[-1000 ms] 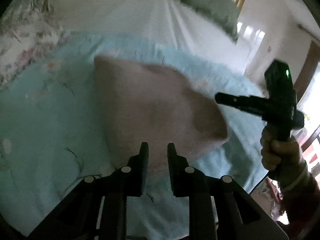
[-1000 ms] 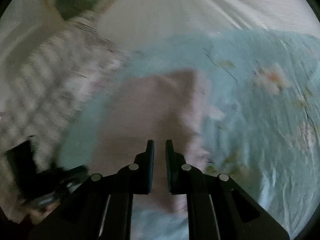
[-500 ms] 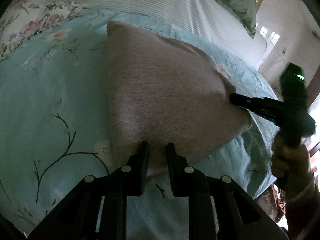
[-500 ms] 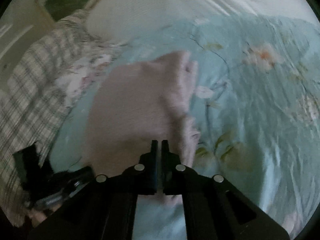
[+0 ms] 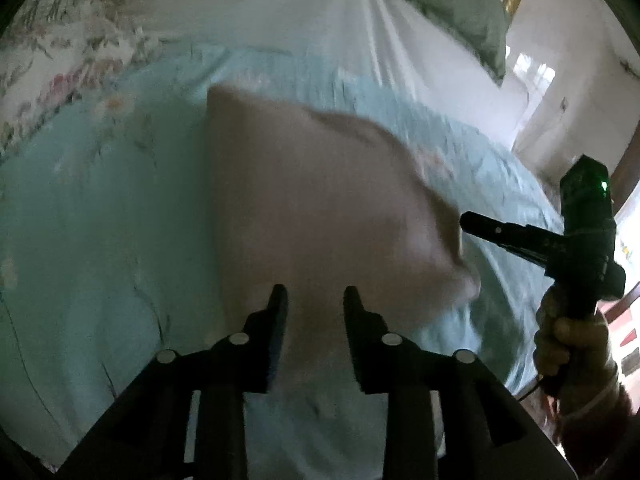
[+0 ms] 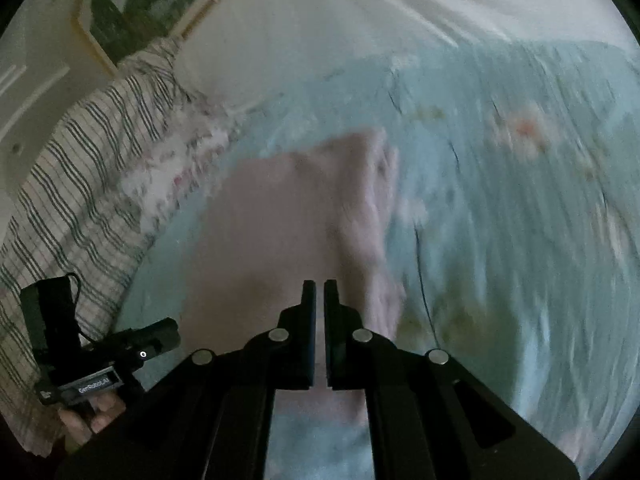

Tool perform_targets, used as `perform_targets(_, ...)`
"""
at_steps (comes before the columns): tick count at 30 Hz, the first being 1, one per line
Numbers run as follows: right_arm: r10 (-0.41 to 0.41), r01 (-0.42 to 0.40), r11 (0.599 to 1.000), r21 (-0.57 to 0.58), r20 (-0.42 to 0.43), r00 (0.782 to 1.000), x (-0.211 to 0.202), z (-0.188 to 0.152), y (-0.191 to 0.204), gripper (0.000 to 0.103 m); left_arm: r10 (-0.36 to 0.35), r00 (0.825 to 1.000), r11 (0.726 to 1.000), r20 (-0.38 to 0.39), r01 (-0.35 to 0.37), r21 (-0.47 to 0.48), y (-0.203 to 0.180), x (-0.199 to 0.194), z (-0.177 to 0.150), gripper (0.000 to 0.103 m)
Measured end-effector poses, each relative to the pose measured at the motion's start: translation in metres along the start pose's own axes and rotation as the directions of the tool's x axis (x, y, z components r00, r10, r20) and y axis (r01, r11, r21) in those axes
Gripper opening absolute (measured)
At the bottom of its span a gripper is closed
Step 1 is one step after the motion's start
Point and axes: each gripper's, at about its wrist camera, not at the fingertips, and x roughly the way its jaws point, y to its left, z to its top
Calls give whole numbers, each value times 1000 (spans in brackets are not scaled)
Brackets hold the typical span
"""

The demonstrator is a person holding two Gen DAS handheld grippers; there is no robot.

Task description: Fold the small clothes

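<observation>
Now, in your left view, your left gripper has spread its fingers wider than a moment ago and holds nothing; the pink cloth lies folded on the blue bedsheet. In your right view, your right gripper has pulled back, nearly closed and empty, so this fold looks done

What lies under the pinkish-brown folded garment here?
The pinkish-brown garment lies on a light-blue floral bedspread, which shows around its edges. Whatever sits directly beneath the cloth, or inside its fold, is covered.
</observation>
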Motion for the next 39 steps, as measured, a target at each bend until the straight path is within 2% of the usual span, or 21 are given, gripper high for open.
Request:
perform_targets(4,-14,14,1000,-8,5,1000,28,31,3,4,77,996,996,47,-74,-50,8,14,42,32)
perform_targets(7,-46,47,998,32,-33,998,55,37,-8,4,51,997,994,58,-45,-97,18,32,68,30)
perform_targets(10,-81,88,994,72,-84,993,71,33,-27,4,55,998,995,16,-53,-85,25,59,81,30)
perform_targets(13,-42,52,990,134,-81,996,76,26,-46,3,81,995,991,-54,-86,-98,39,86,77,32)
perform_targets(23,-57,65,991,113,-73,996,75,27,-42,3,136,991,989,-10,-136,-51,34,84,71,33)
perform_targets(29,-70,71,997,41,-31,997,44,21,-14,7,175,984,983,17,-173,-63,22,50,61,33)
perform_targets(32,-65,65,998,1,-20,998,25,12,2,8,164,986,983,15,-162,-89,20,34,52,40)
perform_targets(34,-63,62,998,-16,-19,998,16,6,10,8,167,986,979,14,-165,-117,21,23,42,56)
perform_targets(35,-61,60,998,-25,-21,998,11,1,14,11,171,985,977,19,-167,-131,21,15,34,61)
perform_targets(37,-54,53,998,-36,-30,998,4,-9,19,21,191,981,972,18,-187,-141,22,5,22,78)
perform_targets(39,-51,50,998,-45,-31,998,-8,-21,24,40,216,976,968,17,-211,-137,20,-6,8,81)
